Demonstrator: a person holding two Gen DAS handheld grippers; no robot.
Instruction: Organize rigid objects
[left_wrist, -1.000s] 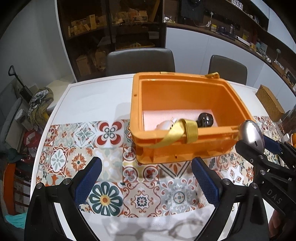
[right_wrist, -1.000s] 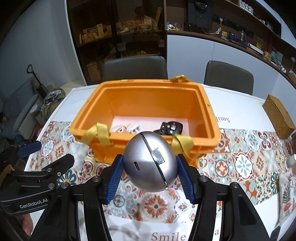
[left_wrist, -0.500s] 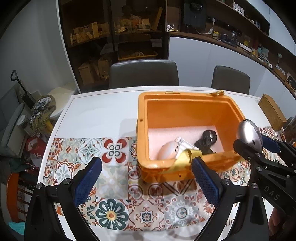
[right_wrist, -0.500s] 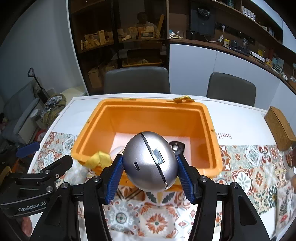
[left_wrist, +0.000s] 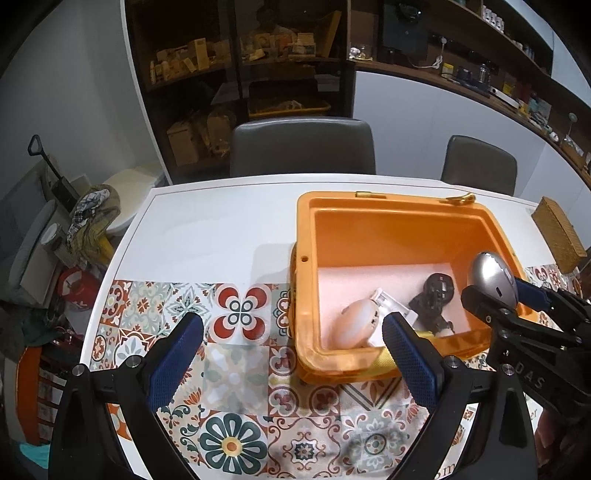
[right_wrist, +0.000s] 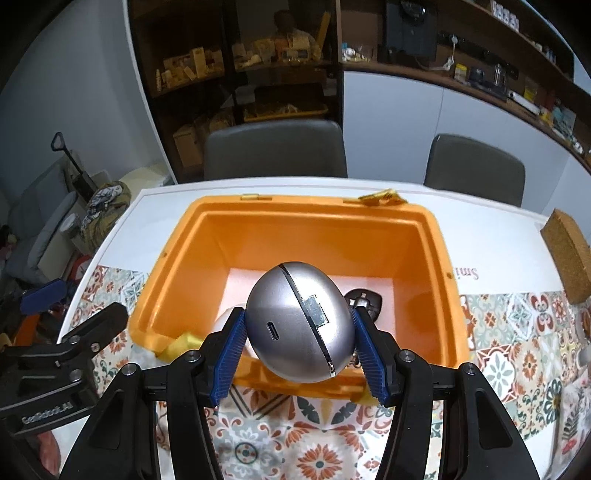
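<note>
A tiled-pattern worktop (left_wrist: 236, 373) is backed by dark shelving (right_wrist: 258, 55); a silver egg-shaped case (right_wrist: 300, 322) is clamped in the right tool (right_wrist: 299, 334) above an orange bin (right_wrist: 439, 258), the left tool (left_wrist: 291, 354) spread and empty.

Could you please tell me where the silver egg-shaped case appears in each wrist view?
Left wrist: silver egg-shaped case at the right edge, clamped in the right gripper over the orange bin's near right corner.
Right wrist: case at centre, between the jaws.
Shared landmark: orange bin.
</note>
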